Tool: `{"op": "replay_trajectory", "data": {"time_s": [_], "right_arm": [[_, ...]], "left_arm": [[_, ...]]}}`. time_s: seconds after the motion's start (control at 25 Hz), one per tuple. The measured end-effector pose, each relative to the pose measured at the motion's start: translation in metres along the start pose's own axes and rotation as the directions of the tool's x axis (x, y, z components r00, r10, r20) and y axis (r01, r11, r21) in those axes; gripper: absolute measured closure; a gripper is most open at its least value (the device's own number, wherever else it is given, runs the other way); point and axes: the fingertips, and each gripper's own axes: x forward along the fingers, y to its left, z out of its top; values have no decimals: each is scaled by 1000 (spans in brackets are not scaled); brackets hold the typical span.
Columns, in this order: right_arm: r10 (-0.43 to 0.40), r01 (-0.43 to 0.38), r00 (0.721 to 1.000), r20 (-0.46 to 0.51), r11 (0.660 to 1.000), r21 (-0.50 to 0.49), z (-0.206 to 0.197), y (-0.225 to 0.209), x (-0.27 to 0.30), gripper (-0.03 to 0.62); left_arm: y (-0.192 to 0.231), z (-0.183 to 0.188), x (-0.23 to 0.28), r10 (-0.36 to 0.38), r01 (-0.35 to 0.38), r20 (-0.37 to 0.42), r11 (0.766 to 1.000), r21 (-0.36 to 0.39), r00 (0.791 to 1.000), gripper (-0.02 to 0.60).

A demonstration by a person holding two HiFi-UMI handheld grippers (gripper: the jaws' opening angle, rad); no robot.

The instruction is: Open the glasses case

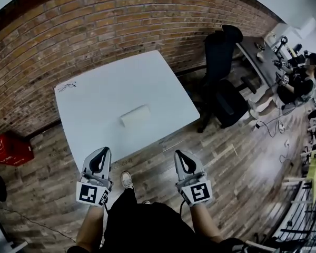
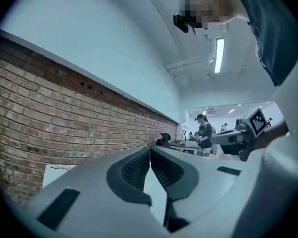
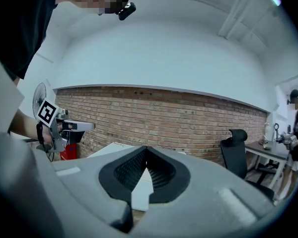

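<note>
A white glasses case (image 1: 135,115) lies closed on the white table (image 1: 105,96), near its front edge. My left gripper (image 1: 101,153) hovers just short of the table's front edge, left of the case, with its jaws shut and empty. My right gripper (image 1: 181,155) is held over the wooden floor to the case's right, also shut on nothing. In the left gripper view the left gripper (image 2: 150,149) shows its black pads pressed together, and the other gripper (image 2: 243,133) appears at the right. In the right gripper view the right gripper (image 3: 146,150) is likewise closed tip to tip.
A brick wall (image 1: 95,30) runs behind the table. A black office chair (image 1: 221,62) stands to the right, a red crate (image 1: 8,149) at the left on the floor. A person (image 1: 300,80) sits at a desk far right. My shoe (image 1: 127,179) shows between the grippers.
</note>
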Motion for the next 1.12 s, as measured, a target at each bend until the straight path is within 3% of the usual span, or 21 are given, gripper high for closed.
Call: {"op": "replay_trajectory", "data": {"time_s": [0.24,0.6,0.88,1.04,1.12], "right_arm": [[-6,6,999,44,1000,-11,33,2,50,591],[16,-16,1000,26,1000,-15,20,-33,78,590],[204,-201,979,20,973,-114,1,-42,119,590],[316,-339,940,-127,907,-250,-26,-30,138,591],[346,-380,923,-166,884,-273,-34,-26,148,591]], "left_arm": [[33,-4,42,-57,56,-21,998,-17,998,571],[34,-21,91,-68,66,-51,997,-30,996,571],[42,-18,101,48,-49,-39,999,-12,998,569],[49,-33,93,97,-98,-75,995,-17,992,569],[54,-44,92,111,-114,-98,993,-26,989,569]]}}
